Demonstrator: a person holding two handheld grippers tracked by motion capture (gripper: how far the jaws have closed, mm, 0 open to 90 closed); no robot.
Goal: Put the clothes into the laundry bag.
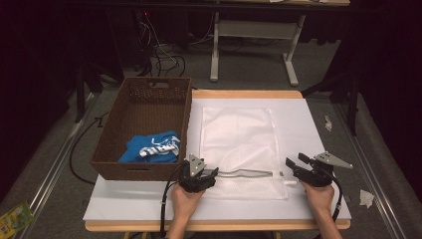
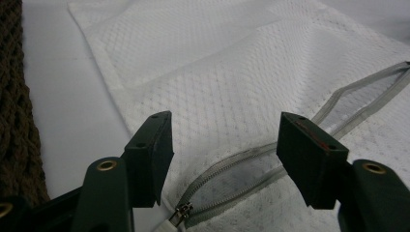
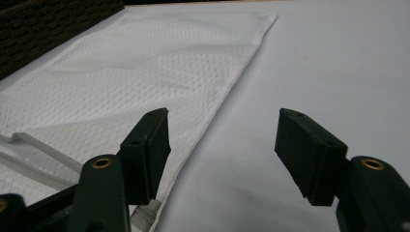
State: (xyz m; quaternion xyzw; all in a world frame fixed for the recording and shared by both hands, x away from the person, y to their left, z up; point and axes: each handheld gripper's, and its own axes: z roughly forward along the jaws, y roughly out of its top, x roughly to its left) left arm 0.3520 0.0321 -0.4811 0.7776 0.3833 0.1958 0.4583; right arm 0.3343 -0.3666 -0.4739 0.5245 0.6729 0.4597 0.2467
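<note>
A white mesh laundry bag (image 1: 239, 142) lies flat on the white board (image 1: 308, 119). Its grey zipper (image 1: 249, 174) runs along the near edge and is partly undone. My left gripper (image 1: 213, 173) is at the zipper's left end, open. In the left gripper view its jaws (image 2: 222, 130) straddle the gaping zipper (image 2: 251, 162), with the zipper pull (image 2: 181, 212) low between them and nothing pinched. My right gripper (image 1: 294, 163) stands open beside the bag's near right corner. Its jaws (image 3: 222, 128) hold nothing, and the bag's edge (image 3: 212, 125) passes under the left one.
A brown wicker basket (image 1: 130, 114) sits at the table's left, close to my left gripper, with a blue garment (image 1: 152, 148) inside. Bare white board lies right of the bag and along the front edge. Scraps of paper (image 1: 366, 198) lie on the floor at right.
</note>
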